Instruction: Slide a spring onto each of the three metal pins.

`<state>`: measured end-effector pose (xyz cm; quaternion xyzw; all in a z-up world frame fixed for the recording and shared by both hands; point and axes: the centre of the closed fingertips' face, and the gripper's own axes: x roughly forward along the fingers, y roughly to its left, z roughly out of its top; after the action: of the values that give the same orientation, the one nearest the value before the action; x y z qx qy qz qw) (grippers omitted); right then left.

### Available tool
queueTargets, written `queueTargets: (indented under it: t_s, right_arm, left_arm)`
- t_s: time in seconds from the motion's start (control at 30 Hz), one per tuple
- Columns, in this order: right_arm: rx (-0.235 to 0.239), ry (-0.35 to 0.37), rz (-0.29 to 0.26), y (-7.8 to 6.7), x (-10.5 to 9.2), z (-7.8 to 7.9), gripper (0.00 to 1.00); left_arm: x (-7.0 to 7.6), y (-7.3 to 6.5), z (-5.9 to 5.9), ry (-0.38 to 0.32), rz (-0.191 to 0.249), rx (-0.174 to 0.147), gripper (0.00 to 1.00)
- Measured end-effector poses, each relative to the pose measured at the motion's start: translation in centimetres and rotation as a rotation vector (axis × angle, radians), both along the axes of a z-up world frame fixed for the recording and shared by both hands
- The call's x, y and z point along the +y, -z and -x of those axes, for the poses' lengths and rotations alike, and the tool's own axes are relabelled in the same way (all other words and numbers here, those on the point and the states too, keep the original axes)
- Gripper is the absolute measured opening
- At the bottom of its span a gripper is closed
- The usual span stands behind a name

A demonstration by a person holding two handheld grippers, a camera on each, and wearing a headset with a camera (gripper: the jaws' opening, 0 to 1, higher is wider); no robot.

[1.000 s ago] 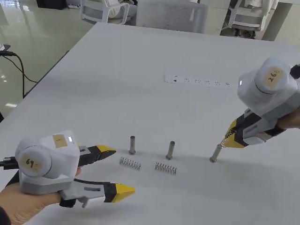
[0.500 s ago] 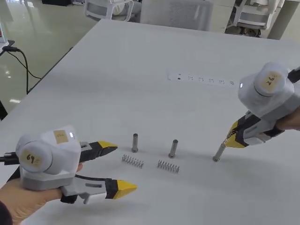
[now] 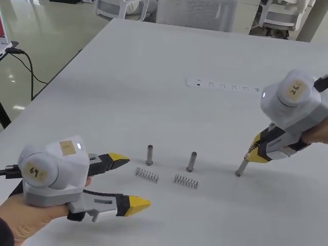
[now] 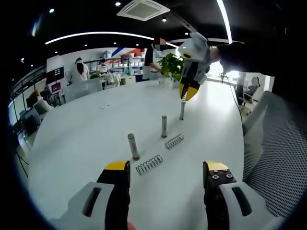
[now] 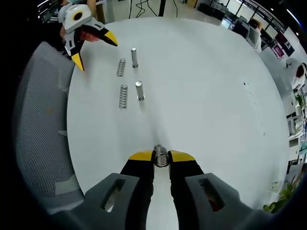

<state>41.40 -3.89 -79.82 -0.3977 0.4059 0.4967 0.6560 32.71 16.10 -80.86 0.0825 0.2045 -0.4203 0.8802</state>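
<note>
Three metal pins stand in a row on the white table: left pin (image 3: 149,155), middle pin (image 3: 192,161), right pin (image 3: 241,167). Two loose springs (image 3: 147,175) (image 3: 186,181) lie just in front of the left and middle pins. My right gripper (image 3: 254,152) is shut on a third spring (image 5: 161,156), held at the tilted right pin's top end. My left gripper (image 3: 129,182) is open and empty, a short way left of the left pin. In the left gripper view the pins (image 4: 133,146) and springs (image 4: 149,164) lie ahead of its jaws.
A white power strip (image 3: 225,86) lies farther back on the table. Office chairs (image 3: 197,13) stand at the far edge. The table's left edge (image 3: 61,72) drops to the floor, where a black cable runs. A mesh chair (image 4: 273,143) is close behind the near edge.
The head camera has shifted a little. My right gripper stays at the right pin's top with the spring. The left gripper has hardly moved.
</note>
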Motion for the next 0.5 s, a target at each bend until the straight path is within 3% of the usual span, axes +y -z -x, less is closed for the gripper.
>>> queueTargets:
  t_s: [0.5]
  right_arm:
    - [0.034,-0.002,0.011,1.9,0.3,0.0,0.13]
  left_arm:
    - [0.2,0.0,0.0,-0.007,-0.003,0.003,0.59]
